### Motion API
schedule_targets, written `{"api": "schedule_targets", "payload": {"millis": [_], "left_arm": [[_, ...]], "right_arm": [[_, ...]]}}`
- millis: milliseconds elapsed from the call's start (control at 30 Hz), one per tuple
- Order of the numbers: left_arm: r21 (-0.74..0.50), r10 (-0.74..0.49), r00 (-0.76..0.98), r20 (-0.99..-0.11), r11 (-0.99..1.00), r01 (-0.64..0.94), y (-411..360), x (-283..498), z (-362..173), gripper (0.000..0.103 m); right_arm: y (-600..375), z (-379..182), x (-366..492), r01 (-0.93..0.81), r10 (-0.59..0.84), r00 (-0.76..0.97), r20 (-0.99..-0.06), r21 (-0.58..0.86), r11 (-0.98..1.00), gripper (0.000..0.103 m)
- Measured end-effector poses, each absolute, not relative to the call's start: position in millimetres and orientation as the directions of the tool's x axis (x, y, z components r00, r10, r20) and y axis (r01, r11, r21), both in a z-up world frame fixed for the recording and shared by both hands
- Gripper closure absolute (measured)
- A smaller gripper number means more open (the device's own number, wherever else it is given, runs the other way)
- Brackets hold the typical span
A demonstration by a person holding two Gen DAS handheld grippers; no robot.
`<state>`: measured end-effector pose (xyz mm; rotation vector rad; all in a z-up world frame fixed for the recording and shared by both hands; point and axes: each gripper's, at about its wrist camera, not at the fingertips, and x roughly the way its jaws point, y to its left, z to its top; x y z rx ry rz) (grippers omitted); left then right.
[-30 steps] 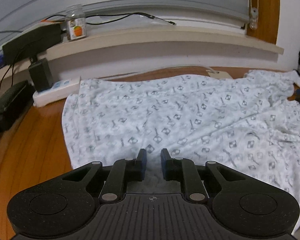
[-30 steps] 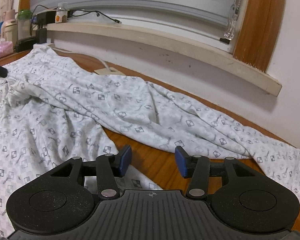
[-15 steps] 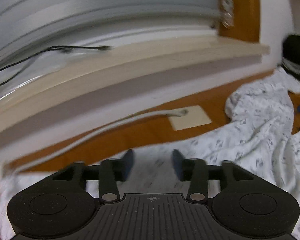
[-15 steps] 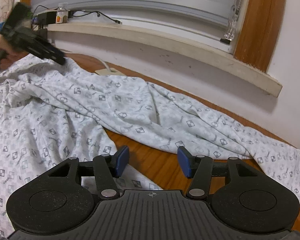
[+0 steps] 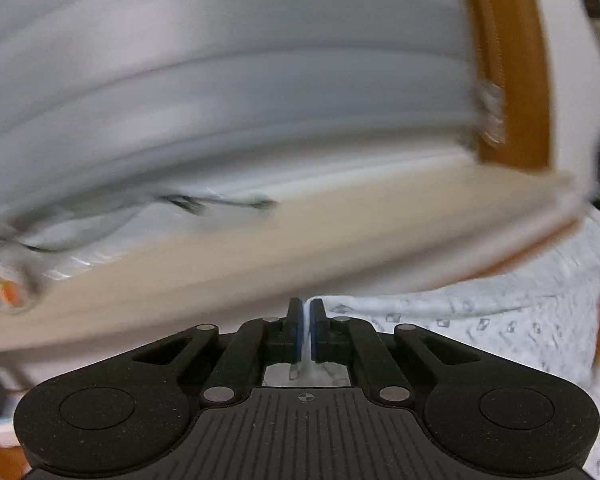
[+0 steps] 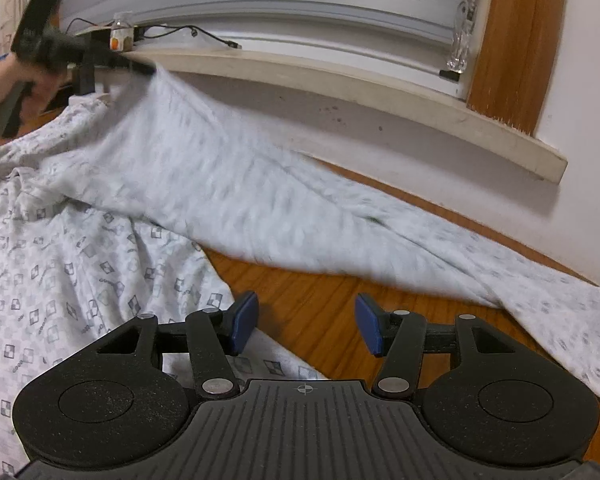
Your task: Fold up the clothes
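Left wrist view is blurred: the left hand-held gripper (image 5: 305,312) is closed on a fold of the patterned garment (image 5: 480,320), just below the window sill (image 5: 260,240). The right hand-held gripper (image 6: 306,326) is wide open and holds nothing, above the wooden bench (image 6: 320,304), beside the garment's lower edge.

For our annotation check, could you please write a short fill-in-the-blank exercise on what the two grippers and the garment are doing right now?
1. The left gripper is ____ on a fold of the patterned garment.
2. The right gripper hovers with its jaws ____ and nothing between them.
3. In the right wrist view, the left gripper lifts the cloth in front of the window ____.
4. Under the right gripper, bare ____ table shows between cloth parts.

Missing words: shut; open; sill; wooden
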<state>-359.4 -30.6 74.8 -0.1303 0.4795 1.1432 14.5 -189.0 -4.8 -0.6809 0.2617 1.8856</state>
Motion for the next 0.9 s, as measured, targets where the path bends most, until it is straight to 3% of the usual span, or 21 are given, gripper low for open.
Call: {"api": "schedule_targets", "payload": {"millis": [67, 133, 333, 567, 633, 700, 833, 867, 900], "left_arm": [[0.159, 0.809, 0.305, -0.502, 0.433, -0.887, -26, -355, 71, 0.088], [0.180, 0.809, 0.290, -0.512, 0.431, -0.885, -32, -354, 65, 0.074], [0.105, 0.766, 0.355, -0.536, 0.477, -0.872, -50, -347, 55, 0.056], [0.025, 0.705, 0.488, -0.514, 0.581, -0.813, -90, -317, 66, 0.058], [0.012, 0.677, 0.524, -0.517, 0.618, -0.786, -103, -306, 66, 0.079], [0.015, 0.643, 0.556, -0.527, 0.661, -0.750, -117, -295, 65, 0.085], [0.052, 0.614, 0.571, -0.545, 0.705, -0.708, -144, -279, 60, 0.081], [0.055, 0.604, 0.573, -0.554, 0.713, -0.699, -150, -276, 57, 0.077], [0.066, 0.603, 0.567, -0.562, 0.716, -0.696, -153, -274, 54, 0.066]], "right_arm": [[-189, -4, 15, -0.903, 0.777, -0.271, -0.568, -0.130, -0.410, 0.048], [-189, -4, 15, -0.904, 0.779, -0.269, -0.567, -0.131, -0.408, 0.047], [-188, -4, 16, -0.906, 0.781, -0.263, -0.566, -0.132, -0.401, 0.045], [-183, -3, 21, -0.917, 0.775, -0.265, -0.574, -0.098, -0.386, 0.044], [-184, -3, 21, -0.918, 0.776, -0.264, -0.573, -0.098, -0.385, 0.044], [-184, -3, 20, -0.917, 0.776, -0.263, -0.573, -0.101, -0.386, 0.044], [-185, -3, 19, -0.917, 0.782, -0.254, -0.569, -0.116, -0.382, 0.044], [-186, -3, 18, -0.916, 0.784, -0.251, -0.568, -0.121, -0.381, 0.044], [-186, -3, 18, -0.916, 0.785, -0.248, -0.567, -0.126, -0.381, 0.044]]}}
